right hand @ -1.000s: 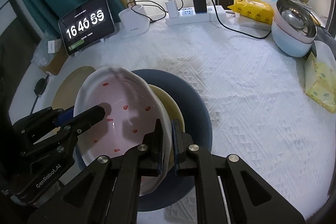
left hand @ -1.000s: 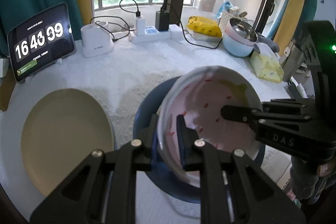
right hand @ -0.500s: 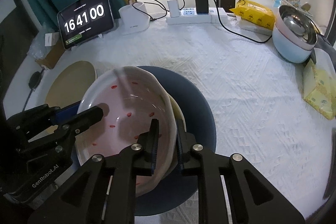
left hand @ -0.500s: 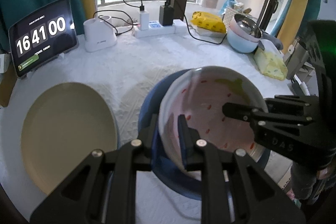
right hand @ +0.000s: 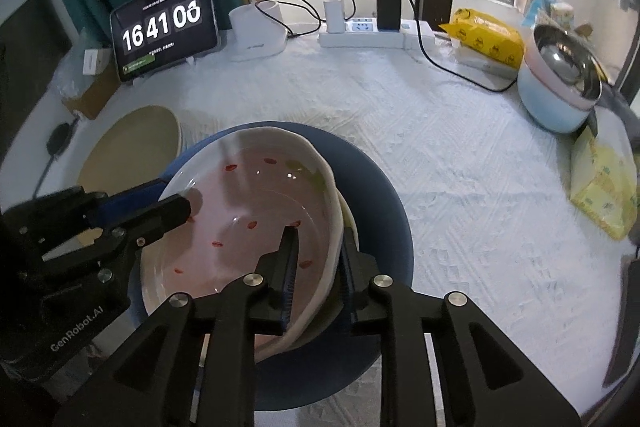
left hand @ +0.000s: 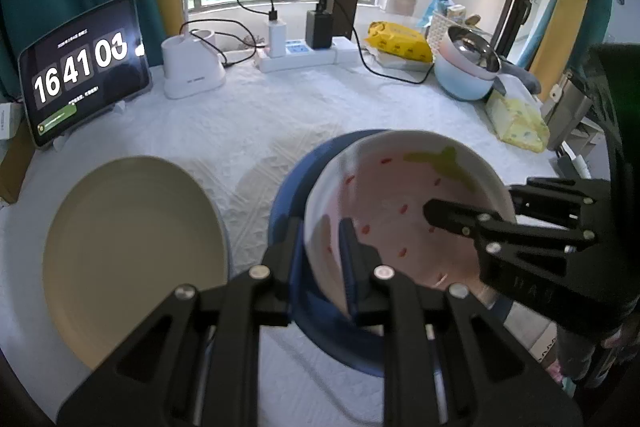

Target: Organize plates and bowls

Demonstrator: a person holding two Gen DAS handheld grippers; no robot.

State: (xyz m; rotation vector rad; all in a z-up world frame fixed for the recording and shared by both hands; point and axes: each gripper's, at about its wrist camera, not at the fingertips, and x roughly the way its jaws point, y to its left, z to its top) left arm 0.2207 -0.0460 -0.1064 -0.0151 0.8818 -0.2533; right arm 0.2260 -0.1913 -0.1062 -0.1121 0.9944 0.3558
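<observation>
Left gripper (left hand: 323, 247): pinched on the near-left rim of the pink bowl (left hand: 404, 223). Right gripper (right hand: 320, 251): jaws opening, the bowl's right rim between them, pads barely clear. Bowl: glazed, strawberry-patterned, tilted, lowered onto the blue plate (right hand: 384, 195) over a cream dish whose edge alone is seen. Judged stiff, slick, chippable, moderately heavy; best taken by opposite rims. Beige plate (left hand: 132, 251): left of the blue plate.

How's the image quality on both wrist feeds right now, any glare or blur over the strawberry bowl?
Left wrist: bright window behind, strong fisheye bending at the edges, strawberry bowl slightly soft, no glare.
Right wrist: small glints on the bowl's glossy inside, motion blur at the right edge near the tissue pack, clock tablet last digit smeared mid-flip.
</observation>
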